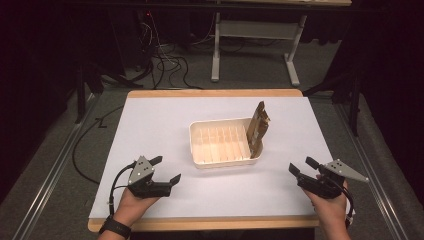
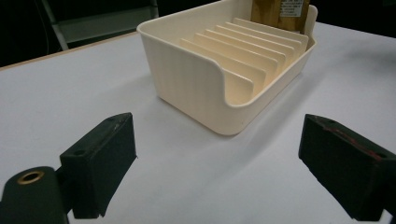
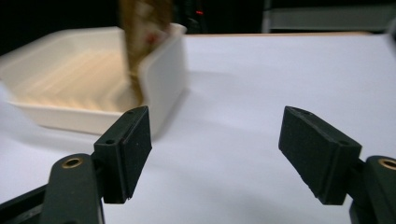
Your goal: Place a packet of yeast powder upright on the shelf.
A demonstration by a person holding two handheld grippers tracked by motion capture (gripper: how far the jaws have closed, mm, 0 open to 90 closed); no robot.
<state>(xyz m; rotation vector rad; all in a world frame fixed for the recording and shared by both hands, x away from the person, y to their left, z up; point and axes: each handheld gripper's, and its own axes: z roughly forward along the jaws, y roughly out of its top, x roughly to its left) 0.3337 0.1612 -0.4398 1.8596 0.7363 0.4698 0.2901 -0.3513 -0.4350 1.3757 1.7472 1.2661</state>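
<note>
Your two hands sit at the near edge of the table [image 1: 150, 107], one toward each corner, forearms coming up from below. Your left hand [image 1: 131, 205], with a dark watch on the wrist, grips the left gripper [image 1: 166, 170] low over the white surface, its jaws aimed forward and to the right, toward the tray. Those jaws stand spread wide with nothing between them; from the left gripper view you see bare tabletop in the gap and the tray's rounded corner just ahead.

Your right hand [image 1: 330, 207] holds the right gripper [image 1: 301, 166] angled forward and to the left, its grey plate tipped outward. Its jaws are also spread apart and empty.

Between and beyond the two grippers, the cream tray [image 1: 196, 142] with its row of upright dividers rests near the middle of the table. A brown packet [image 1: 257, 127] stands tilted in the tray's right end compartment, leaning against the end wall and rising above the rim. Both grippers are well apart from the tray.
</note>
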